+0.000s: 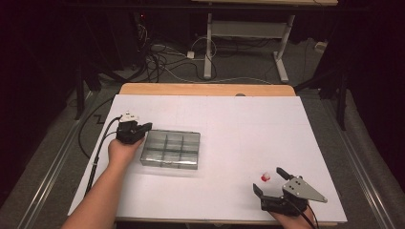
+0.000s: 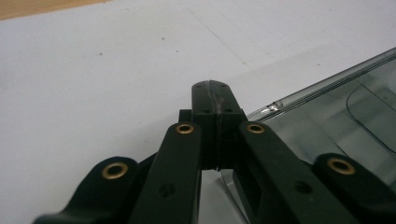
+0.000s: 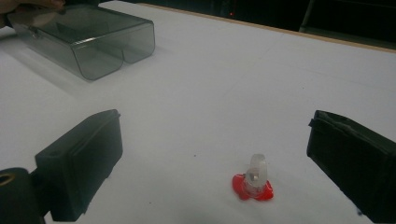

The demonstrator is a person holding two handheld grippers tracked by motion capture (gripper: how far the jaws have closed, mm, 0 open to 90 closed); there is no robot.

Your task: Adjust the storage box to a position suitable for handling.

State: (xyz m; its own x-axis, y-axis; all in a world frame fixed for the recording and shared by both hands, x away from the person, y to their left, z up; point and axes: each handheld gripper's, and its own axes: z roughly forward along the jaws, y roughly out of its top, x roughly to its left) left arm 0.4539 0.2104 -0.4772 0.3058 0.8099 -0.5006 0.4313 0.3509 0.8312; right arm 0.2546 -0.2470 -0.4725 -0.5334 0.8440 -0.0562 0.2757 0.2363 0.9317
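The left tool (image 1: 143, 128), jaws closed, presses at the near-left corner of the clear box (image 1: 170, 149) left of the bench's (image 1: 239, 124) centre, while the right tool (image 1: 271, 181), wide open, frames the small red-based piece (image 1: 265, 177) near right, which it must next pinch

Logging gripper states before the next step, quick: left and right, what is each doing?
Left gripper: shut, at the clear box's corner edge.
Right gripper: open, holding nothing, small red-based piece between its jaws.

High view: overhead, facing forward and down on the whole surface (image 1: 229, 124). Gripper views sit low and close. All three views share the clear box (image 1: 170, 149) (image 2: 345, 116) (image 3: 88, 39).
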